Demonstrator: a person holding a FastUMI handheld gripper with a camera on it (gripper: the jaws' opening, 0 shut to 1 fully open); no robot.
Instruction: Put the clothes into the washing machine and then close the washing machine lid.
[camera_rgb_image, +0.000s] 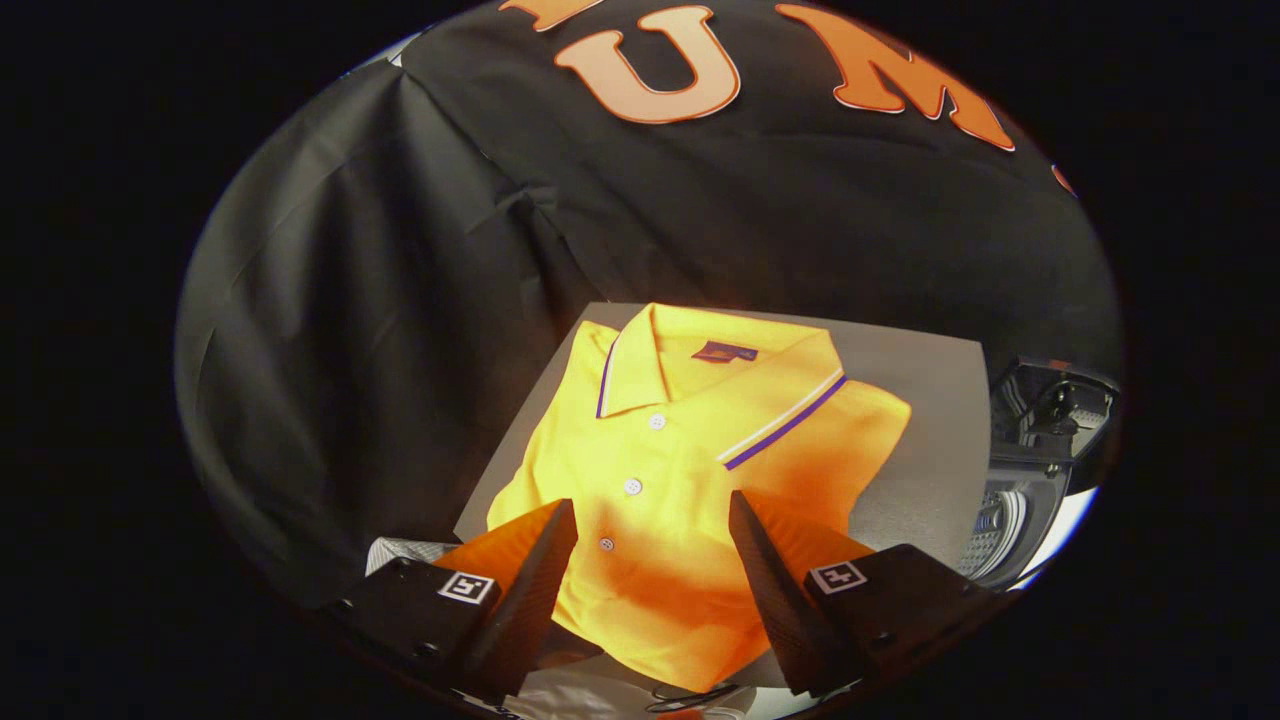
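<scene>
A folded yellow polo shirt (680, 470) with a purple-striped collar and sleeve lies flat on a grey table (925, 400). My gripper (652, 518) hangs open over the shirt's lower front, its two fingers spread wide on either side of the button placket, with the cloth showing between and beyond them. I cannot tell whether the fingertips touch the fabric. To the right of the table stands the washing machine (1030, 470), its lid (1055, 400) raised and its drum opening partly seen.
Black cloth walls (400, 300) close in the booth behind and to the left of the table. Something white (410, 552) lies below the table's near left corner, beside the left finger.
</scene>
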